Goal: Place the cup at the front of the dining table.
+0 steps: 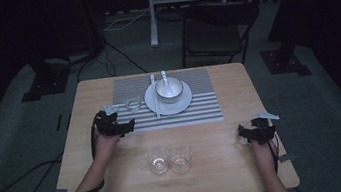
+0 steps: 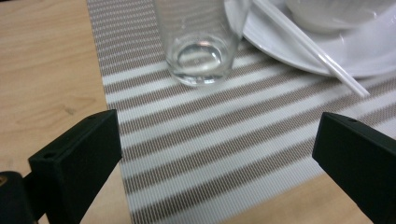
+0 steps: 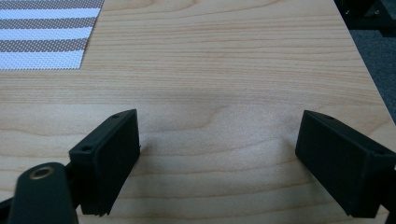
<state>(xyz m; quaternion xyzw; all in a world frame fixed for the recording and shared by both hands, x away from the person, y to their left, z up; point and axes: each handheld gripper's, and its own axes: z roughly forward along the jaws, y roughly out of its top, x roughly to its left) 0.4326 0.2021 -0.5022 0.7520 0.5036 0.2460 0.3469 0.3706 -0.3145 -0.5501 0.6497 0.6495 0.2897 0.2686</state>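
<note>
Left gripper (image 2: 219, 154) wide open, empty, over the striped mat (image 2: 224, 154); glass (image 2: 198, 42) just ahead, top centre of frame. Right gripper (image 3: 217, 163) wide open, empty, over bare surface (image 3: 224, 70).

We see a dim recording studio rather than a home: dark curtains, floor cables (image 1: 17, 184), a metal stand (image 1: 152, 13) and a folding chair (image 1: 217, 29) surround the wooden table (image 1: 229, 168).

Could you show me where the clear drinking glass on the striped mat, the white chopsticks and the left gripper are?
Clear drinking glass on the striped mat (image 2: 200, 56): left gripper view, its thick base.
White chopsticks (image 2: 314, 50): left gripper view, mid-shaft over the plate rim.
Left gripper (image 1: 130, 126): high view, between its jaw tips.
</note>
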